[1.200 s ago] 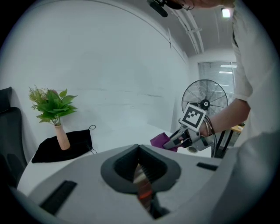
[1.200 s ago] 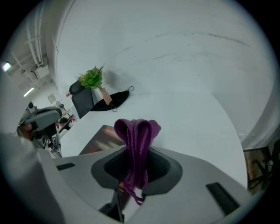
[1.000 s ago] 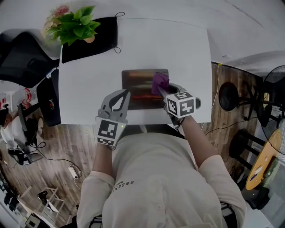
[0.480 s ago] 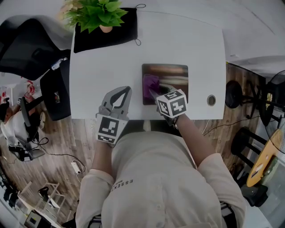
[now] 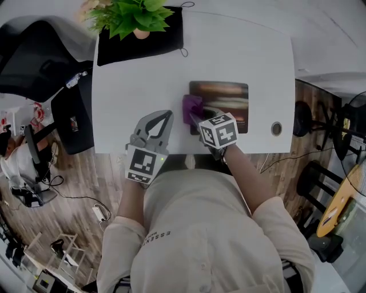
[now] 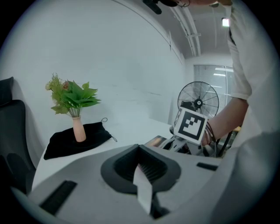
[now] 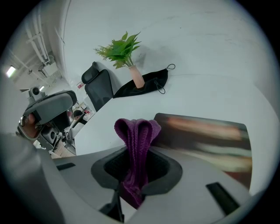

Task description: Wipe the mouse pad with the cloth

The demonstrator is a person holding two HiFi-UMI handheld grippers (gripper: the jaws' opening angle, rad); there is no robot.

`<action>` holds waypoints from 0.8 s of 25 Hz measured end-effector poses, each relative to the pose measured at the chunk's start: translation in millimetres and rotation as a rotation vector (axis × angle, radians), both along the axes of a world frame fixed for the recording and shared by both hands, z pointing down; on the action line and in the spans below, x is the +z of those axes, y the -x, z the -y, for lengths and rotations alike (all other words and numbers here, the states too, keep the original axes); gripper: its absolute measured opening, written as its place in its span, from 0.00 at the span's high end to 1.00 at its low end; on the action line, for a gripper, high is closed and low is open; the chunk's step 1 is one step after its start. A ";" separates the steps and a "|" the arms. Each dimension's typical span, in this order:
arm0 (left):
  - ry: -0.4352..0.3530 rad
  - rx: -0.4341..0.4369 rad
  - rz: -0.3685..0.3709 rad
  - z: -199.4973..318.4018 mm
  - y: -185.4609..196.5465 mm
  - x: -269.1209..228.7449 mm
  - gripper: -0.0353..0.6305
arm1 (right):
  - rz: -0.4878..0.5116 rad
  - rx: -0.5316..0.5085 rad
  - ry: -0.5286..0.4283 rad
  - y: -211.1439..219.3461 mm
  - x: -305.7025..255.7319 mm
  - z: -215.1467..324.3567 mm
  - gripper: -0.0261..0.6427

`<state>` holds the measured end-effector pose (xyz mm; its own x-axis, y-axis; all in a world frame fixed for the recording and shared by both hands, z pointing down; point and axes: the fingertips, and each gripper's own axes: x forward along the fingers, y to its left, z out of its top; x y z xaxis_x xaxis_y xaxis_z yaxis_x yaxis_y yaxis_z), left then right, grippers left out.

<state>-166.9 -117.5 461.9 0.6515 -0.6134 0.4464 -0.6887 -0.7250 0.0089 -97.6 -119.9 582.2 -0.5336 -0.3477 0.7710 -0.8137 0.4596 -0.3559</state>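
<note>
The dark mouse pad (image 5: 226, 100) with a blurred print lies on the white table (image 5: 137, 74) near its front edge. A purple knitted cloth (image 5: 191, 106) sits at the pad's left edge, and my right gripper (image 5: 195, 118) is shut on it. In the right gripper view the cloth (image 7: 136, 142) stands folded up between the jaws, with the pad (image 7: 205, 135) to its right. My left gripper (image 5: 166, 114) is shut on nothing and is held over the table left of the pad. From the left gripper view, the left gripper (image 6: 142, 181) faces the right gripper's marker cube (image 6: 191, 124).
A potted green plant (image 5: 134, 14) stands on a black pouch (image 5: 140, 40) at the table's far left corner. A round grommet hole (image 5: 277, 128) is at the front right. A black office chair (image 5: 34, 57) stands left of the table, and a fan (image 6: 197, 103) behind.
My right gripper has dragged the purple cloth leftward across the pad, from its right part to its left edge. The left gripper has stayed where it was, shut.
</note>
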 end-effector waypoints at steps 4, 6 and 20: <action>0.007 -0.018 0.000 -0.9 -5.9 1.3 0.94 | 0.004 -0.008 0.005 -11.2 2.1 0.0 0.82; 0.008 -0.023 0.005 -1.2 -9.7 1.7 0.94 | 0.005 -0.006 0.003 -19.3 2.8 1.1 0.82; 0.012 -0.018 0.004 -12.4 -73.3 1.6 0.94 | -0.017 0.031 -0.015 -102.7 4.6 -1.0 0.82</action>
